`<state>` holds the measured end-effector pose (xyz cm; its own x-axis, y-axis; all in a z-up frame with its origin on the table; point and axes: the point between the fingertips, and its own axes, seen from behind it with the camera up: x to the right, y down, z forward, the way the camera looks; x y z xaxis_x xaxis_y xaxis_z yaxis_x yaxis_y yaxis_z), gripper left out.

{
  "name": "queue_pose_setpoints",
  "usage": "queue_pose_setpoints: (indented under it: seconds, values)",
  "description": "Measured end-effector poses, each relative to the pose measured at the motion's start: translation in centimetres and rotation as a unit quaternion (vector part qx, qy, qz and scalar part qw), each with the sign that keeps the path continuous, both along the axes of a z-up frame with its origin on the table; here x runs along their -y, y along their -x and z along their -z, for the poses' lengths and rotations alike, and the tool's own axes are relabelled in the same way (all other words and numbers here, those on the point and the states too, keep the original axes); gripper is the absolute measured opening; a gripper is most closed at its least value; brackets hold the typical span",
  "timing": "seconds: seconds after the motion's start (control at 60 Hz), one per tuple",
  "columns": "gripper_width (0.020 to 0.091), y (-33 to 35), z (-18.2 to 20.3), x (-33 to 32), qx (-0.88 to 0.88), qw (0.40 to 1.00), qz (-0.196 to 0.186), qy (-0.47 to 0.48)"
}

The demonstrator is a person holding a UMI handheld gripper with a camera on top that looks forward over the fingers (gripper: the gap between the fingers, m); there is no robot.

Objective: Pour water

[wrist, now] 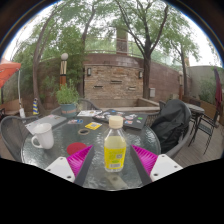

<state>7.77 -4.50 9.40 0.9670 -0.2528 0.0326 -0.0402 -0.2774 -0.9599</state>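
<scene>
One small clear plastic bottle (pixel 115 148) of yellowish liquid with a white cap, upright on the round glass tabletop (pixel 60 130), between the pink pads (pixel 79 153) of the claw (pixel 113 157), gaps either side. Claw spread, gripping nothing. White ceramic mug (pixel 42 135) well off to one side. Probably light, thin-walled, smooth, easily dented; best taken at mid-body, below the shoulder, with gentle pressure.

Backyard patio: glass table (pixel 60 140) ahead of gripper, patio chairs (pixel 203 122), brick wall (pixel 112 78) w/ trees (pixel 140 25) beyond.
</scene>
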Motion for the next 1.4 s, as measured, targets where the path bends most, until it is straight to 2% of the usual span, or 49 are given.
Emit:
queue_pose_setpoints:
  seconds: [0.067,0.133,0.167,0.183,0.2,0.217,0.233,0.317,0.533,0.6,0.75,0.817,0.9,1.033,1.133,1.233,1.3,1.4]
  values:
    - [0.0815,-1.7,1.9,-3.1,0.005,1.0,0.004,-0.005]
    - [0.0816,-3.4,1.4,-5.3,0.006,1.0,0.007,-0.023]
    - [0.0788,-3.7,0.4,-6.5,0.0,1.0,0.007,-0.03]
    - [0.0737,-3.8,0.7,-6.4,-0.003,0.999,0.006,-0.032]
    - [0.0654,-3.6,1.6,-6.8,-0.008,0.999,0.003,-0.032]
    - [0.0531,-3.4,1.8,-7.2,-0.016,0.999,-0.003,-0.03]
    - [0.0507,-3.4,2.2,-7.4,-0.025,0.999,-0.003,-0.024]
    - [0.0471,-3.9,2.0,-7.7,-0.005,1.0,0.014,-0.025]
    - [0.0382,-2.7,2.5,-8.3,0.009,0.999,-0.016,0.032]
    - [0.0382,-2.6,0.6,-8.7,0.051,0.998,-0.015,0.045]
    - [0.038,1.2,-5.7,-12.0,0.235,0.967,-0.066,0.076]
    - [0.038,4.2,-7.1,-13.8,0.349,0.929,-0.081,0.09]
    - [0.0379,8.3,-7.6,-16.4,0.492,0.855,-0.121,0.104]
    - [0.0378,13.0,-7.3,-18.9,0.687,0.693,-0.171,0.138]
    - [0.0378,13.9,-7.0,-19.0,0.789,0.559,-0.179,0.181]
    - [0.0377,14.6,-6.5,-20.3,0.839,0.462,-0.196,0.212]
    - [0.038,14.9,-6.7,-20.4,0.857,0.42,-0.194,0.228]
    - [0.0384,15.4,-6.2,-20.1,0.862,0.387,-0.206,0.253]
